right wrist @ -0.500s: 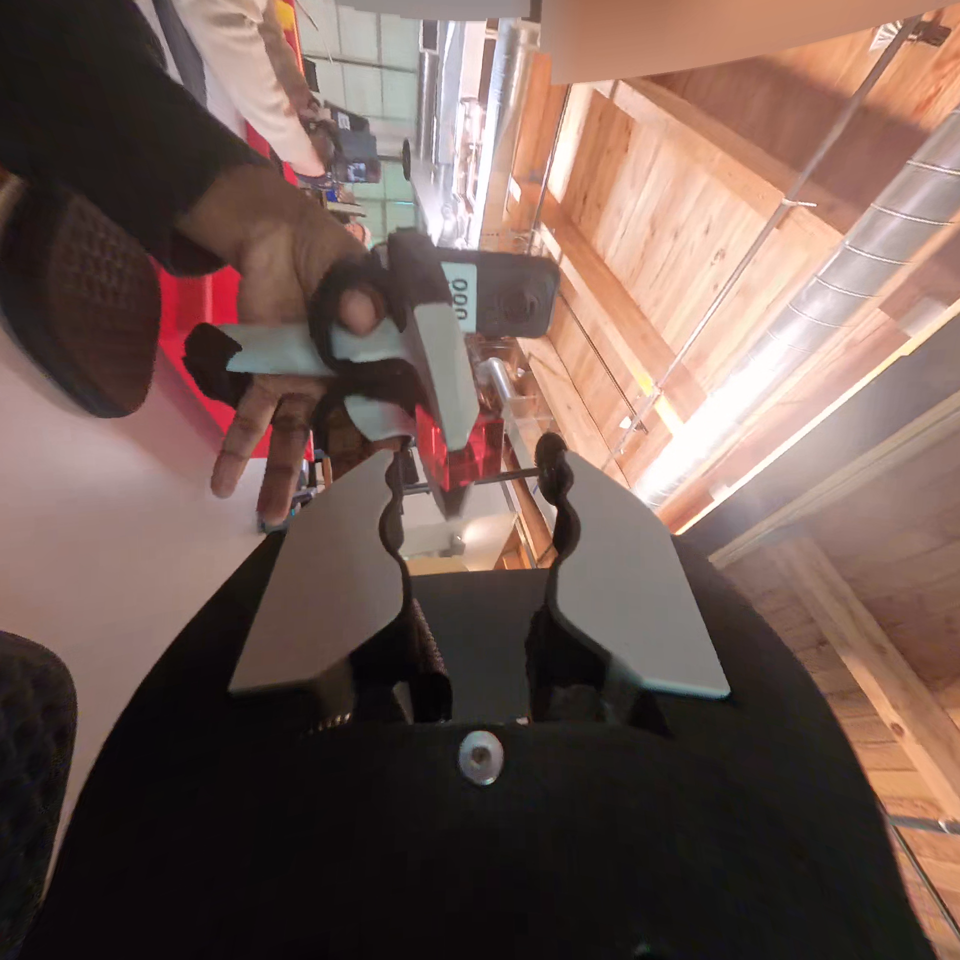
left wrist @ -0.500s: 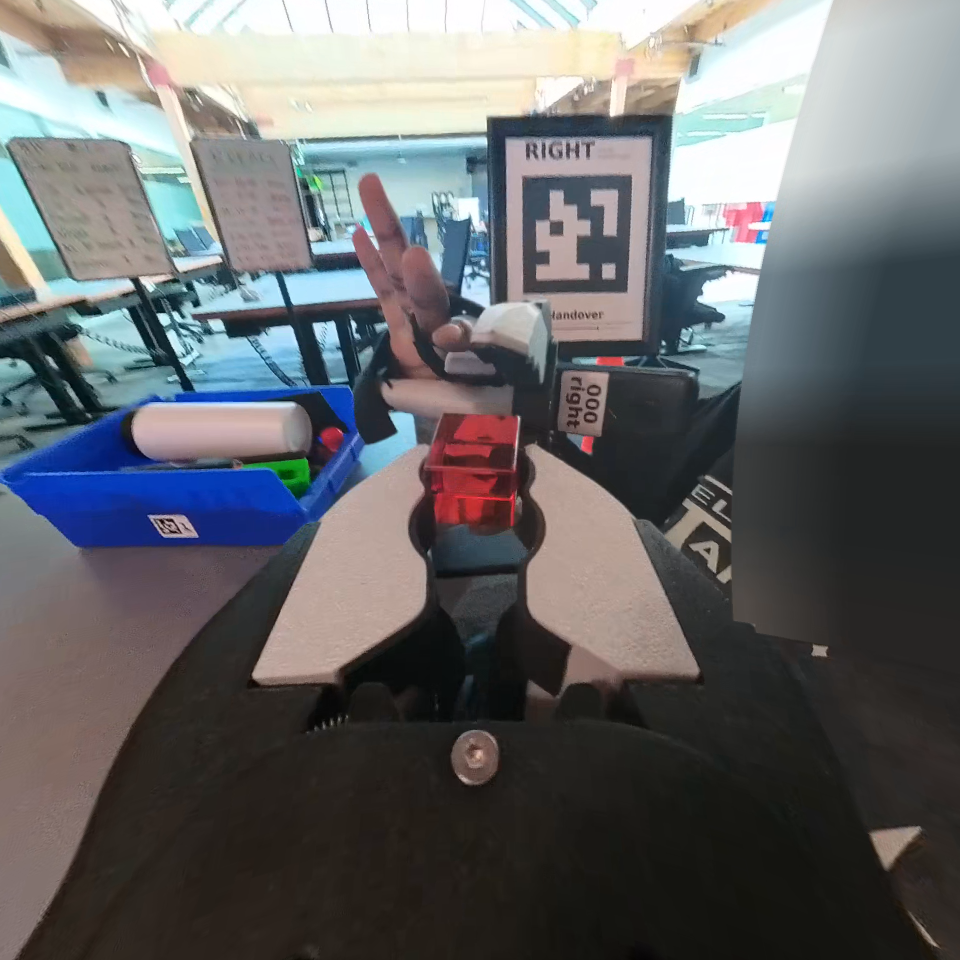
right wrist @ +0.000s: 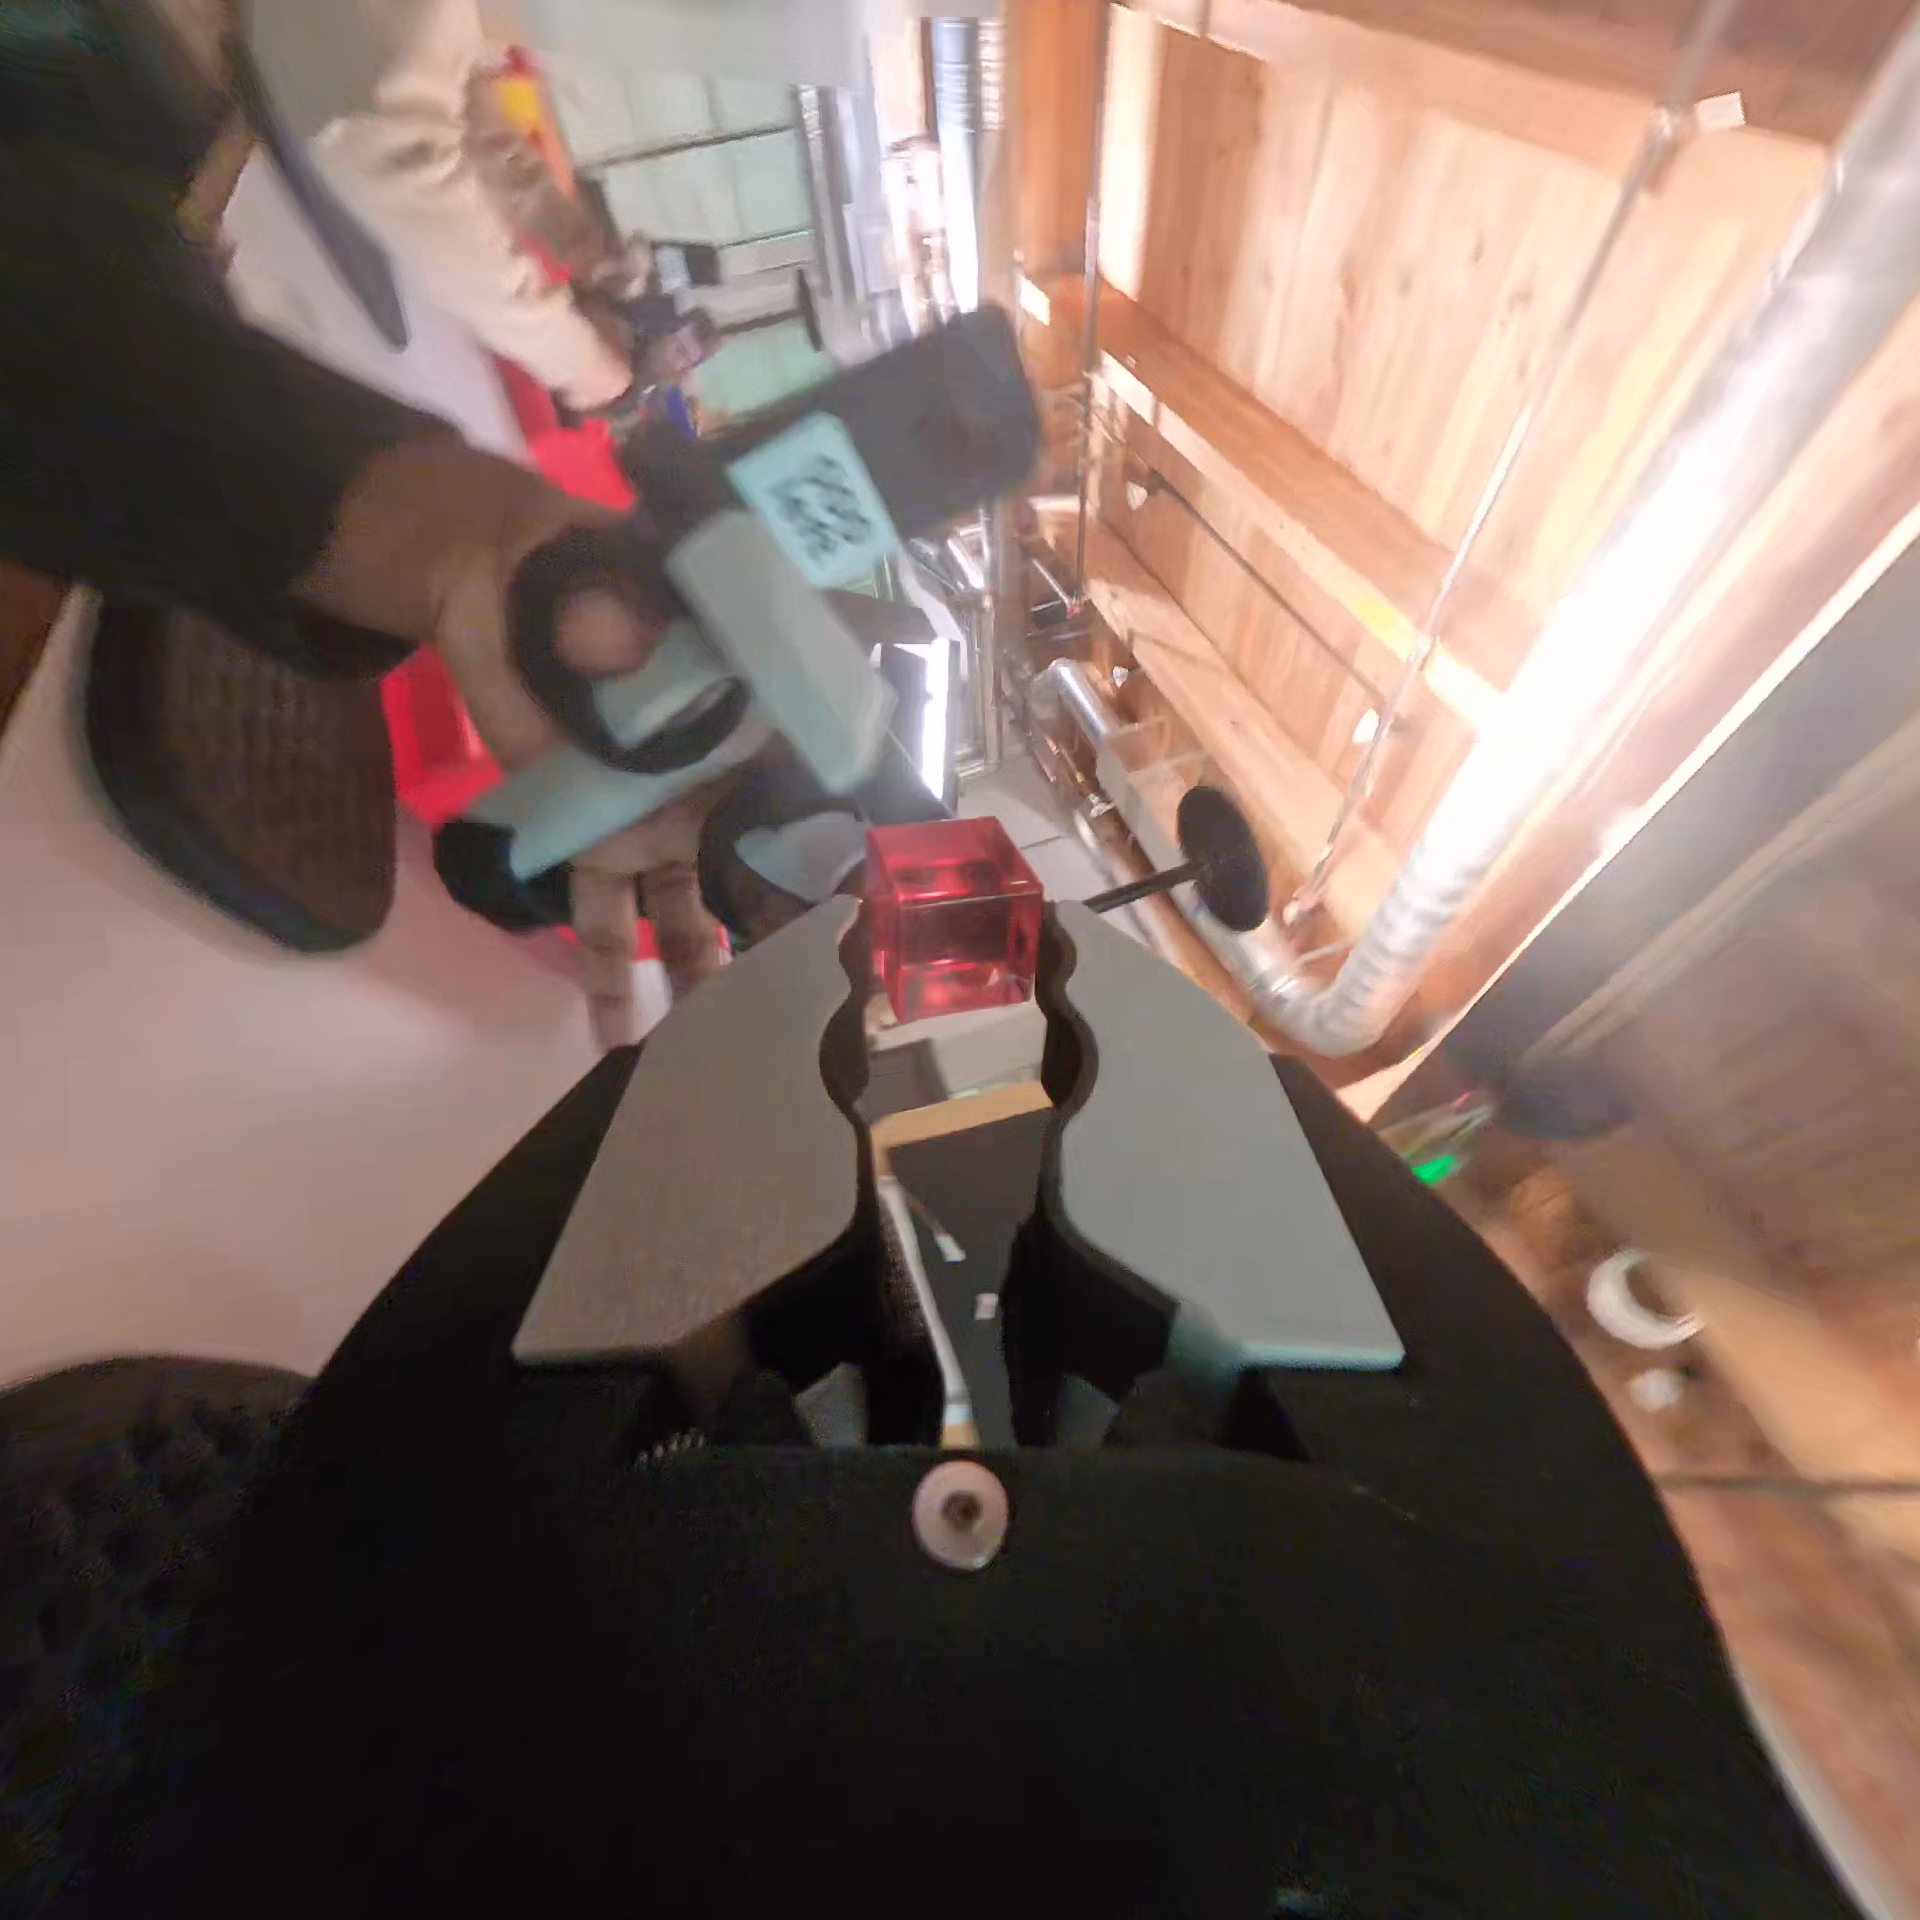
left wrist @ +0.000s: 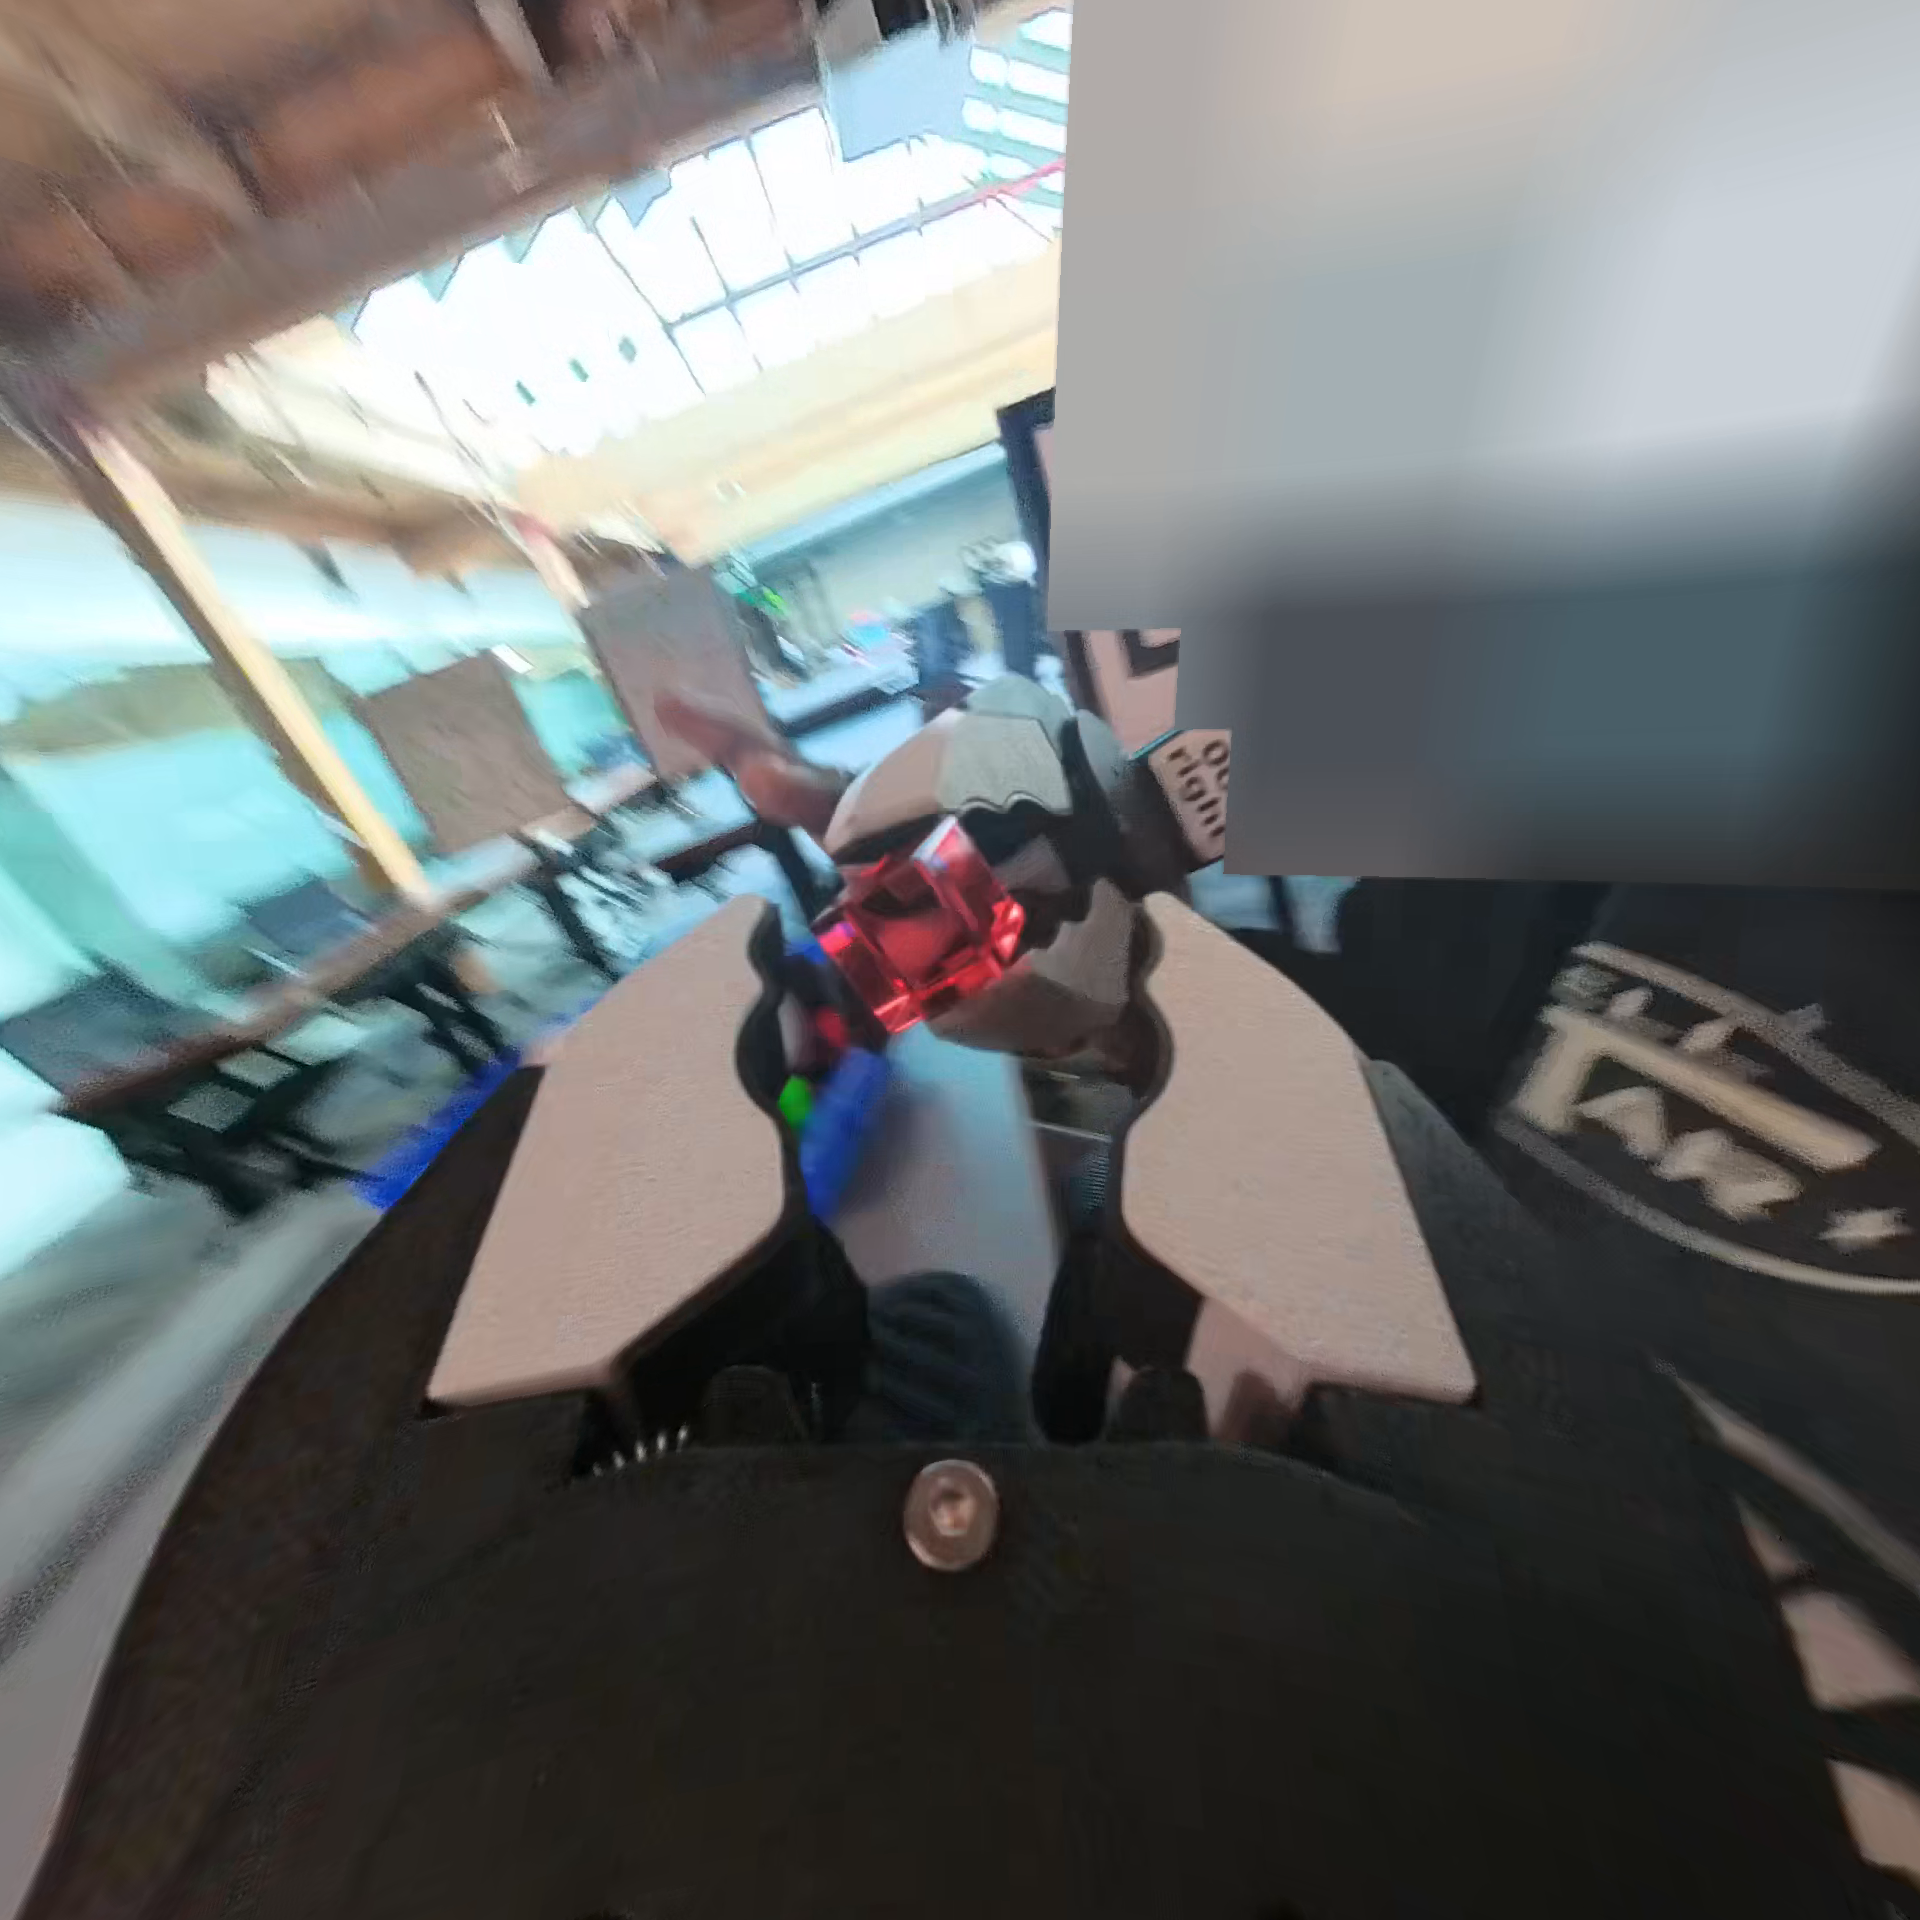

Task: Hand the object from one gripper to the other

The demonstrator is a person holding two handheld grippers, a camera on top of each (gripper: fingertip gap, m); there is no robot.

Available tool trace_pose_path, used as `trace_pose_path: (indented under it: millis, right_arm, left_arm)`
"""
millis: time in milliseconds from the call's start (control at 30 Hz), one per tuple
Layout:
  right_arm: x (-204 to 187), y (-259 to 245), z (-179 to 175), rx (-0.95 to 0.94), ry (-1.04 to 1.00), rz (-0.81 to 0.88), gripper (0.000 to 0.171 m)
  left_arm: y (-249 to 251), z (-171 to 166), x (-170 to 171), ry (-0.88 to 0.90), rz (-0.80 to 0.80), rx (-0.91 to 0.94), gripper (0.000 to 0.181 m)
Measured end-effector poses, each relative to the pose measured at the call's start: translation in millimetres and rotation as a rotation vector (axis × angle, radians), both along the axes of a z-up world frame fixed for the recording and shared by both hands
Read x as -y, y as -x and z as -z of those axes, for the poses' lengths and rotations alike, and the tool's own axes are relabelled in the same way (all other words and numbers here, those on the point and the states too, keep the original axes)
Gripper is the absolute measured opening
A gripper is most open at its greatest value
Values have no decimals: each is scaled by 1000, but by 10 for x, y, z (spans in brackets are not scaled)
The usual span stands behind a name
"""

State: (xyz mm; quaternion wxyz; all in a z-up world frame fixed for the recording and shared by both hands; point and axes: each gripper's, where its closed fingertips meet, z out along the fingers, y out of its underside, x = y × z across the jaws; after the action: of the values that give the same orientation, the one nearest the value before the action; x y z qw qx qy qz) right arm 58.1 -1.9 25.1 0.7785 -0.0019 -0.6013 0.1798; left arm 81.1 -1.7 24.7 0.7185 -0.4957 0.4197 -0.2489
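In mid-air above a pale table (right wrist: 208,1091), with an open workshop blurred behind, the two grippers face each other at close range. The largest thing near them is the person's left hand (right wrist: 488,623), in a dark sleeve, wrapped round the handle of the left gripper (right wrist: 810,831); that view is smeared by motion. A blue bin (left wrist: 842,1122) shows as a streak low between the left fingers in the left wrist view, well below the exchange.

The right gripper (right wrist: 951,935) is clamped on the red cube (right wrist: 956,914): in its own view both fingertips press the cube's side faces, with the cube sitting right at the tips and standing proud beyond them. The left wrist view agrees, showing the cube (left wrist: 925,935) pinched between the grey fingers of the right gripper (left wrist: 977,914).

The left gripper (left wrist: 951,935) is spread wide and holds nothing. The cube lies just ahead of its tips and slightly above their line, near the centre of the gap, touching neither finger as far as the blur allows.

Being a cube, it has no long axis to line up. I judge the handover essentially made, so what remains turns on the left gripper backing straight away along its own fingers, clear of the cube's corners.
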Motion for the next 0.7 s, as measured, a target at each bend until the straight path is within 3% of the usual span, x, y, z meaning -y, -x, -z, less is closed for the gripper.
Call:
trace_pose_path:
  millis: [33,200,300,433,633,700]
  right_arm:
    - [-37,-9,-51,17,106,-30,30]
    - [-113,-9,-137,290,797,-299,30]
    - [-49,-4,-19,556,1128,-430,30]
    - [60,-8,155,778,1239,-481,30]
    - [59,3,207,826,1274,-482,30]
    - [64,-9,206,836,1277,-485,30]
  left_arm:
    - [34,-57,17,-122,-57,-32,70]
    - [218,-120,-73,-630,-444,-378,79]
    - [197,-85,-112,-768,-549,-530,74]
    - [125,18,-155,-832,-568,-648,60]
    - [51,130,-159,-819,-520,-693,32]
    - [41,122,-155,-791,-506,-662,31]
